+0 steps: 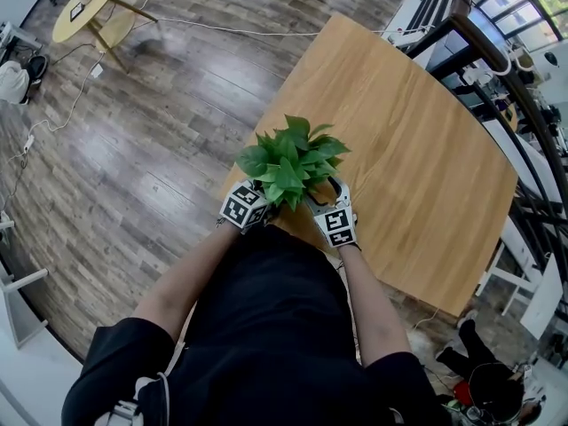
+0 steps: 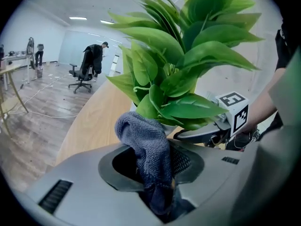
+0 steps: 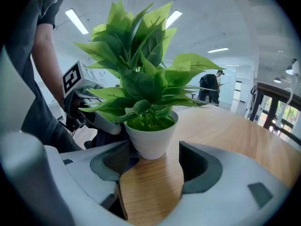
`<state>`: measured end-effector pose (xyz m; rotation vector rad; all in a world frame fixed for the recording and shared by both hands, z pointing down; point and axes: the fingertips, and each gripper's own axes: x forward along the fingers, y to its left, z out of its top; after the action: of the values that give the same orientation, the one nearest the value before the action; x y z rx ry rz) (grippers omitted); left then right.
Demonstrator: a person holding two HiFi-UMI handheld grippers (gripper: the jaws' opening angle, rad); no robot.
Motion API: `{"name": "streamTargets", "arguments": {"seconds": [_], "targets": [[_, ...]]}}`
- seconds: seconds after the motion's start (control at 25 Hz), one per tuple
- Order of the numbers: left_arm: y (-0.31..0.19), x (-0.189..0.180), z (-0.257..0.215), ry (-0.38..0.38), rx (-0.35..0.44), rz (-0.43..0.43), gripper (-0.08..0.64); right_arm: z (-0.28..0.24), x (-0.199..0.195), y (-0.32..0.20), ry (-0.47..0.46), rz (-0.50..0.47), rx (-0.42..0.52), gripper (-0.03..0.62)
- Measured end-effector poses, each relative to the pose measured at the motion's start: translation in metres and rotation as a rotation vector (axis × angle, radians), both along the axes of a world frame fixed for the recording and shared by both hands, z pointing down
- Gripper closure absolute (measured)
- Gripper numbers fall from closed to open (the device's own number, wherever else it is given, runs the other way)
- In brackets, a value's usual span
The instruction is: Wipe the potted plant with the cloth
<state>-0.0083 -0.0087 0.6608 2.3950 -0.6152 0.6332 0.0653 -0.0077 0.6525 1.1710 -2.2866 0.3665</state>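
Note:
A leafy green potted plant (image 1: 289, 161) stands near the near edge of the wooden table (image 1: 417, 158). Its white pot (image 3: 151, 139) shows in the right gripper view. My left gripper (image 2: 153, 166) is shut on a dark blue-grey cloth (image 2: 144, 138), whose bunched top sits just below the lowest leaves (image 2: 181, 109) on the plant's left side. My right gripper (image 3: 153, 168) is open, its jaws spread to either side of the pot's base, and I cannot tell whether they touch it. In the head view both grippers' marker cubes, left (image 1: 241, 208) and right (image 1: 338, 225), flank the plant.
The table edge runs just under the grippers, with wood floor (image 1: 160, 149) to the left. A yellow round table (image 1: 87, 5) stands far left, and a dark railing (image 1: 497, 69) runs along the right. An office chair (image 2: 81, 76) and a person stand far behind.

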Motion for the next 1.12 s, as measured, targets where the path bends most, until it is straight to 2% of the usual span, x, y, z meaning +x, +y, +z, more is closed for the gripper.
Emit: {"name": "streamTargets", "arguments": {"seconds": [0.12,0.32,0.64,0.96,1.12], "targets": [[-0.006,-0.003,0.002,-0.029,0.026,0.016,0.408,-0.005,-0.015,-0.008,0.02,-0.063,0.012,0.284],[0.0,0.001,0.002,-0.052,0.033,0.051,0.408,-0.008,-0.022,-0.013,-0.03,-0.011,-0.016,0.284],[0.024,0.014,0.003,-0.041,0.034,0.137,0.408,-0.008,-0.022,-0.015,-0.036,0.011,-0.02,0.284],[0.012,-0.001,0.007,-0.047,0.029,0.077,0.408,-0.007,-0.035,0.008,-0.033,-0.013,-0.01,0.284],[0.006,-0.007,0.005,-0.04,0.014,0.058,0.408,-0.007,-0.041,0.027,-0.053,-0.067,-0.025,0.284]]}}
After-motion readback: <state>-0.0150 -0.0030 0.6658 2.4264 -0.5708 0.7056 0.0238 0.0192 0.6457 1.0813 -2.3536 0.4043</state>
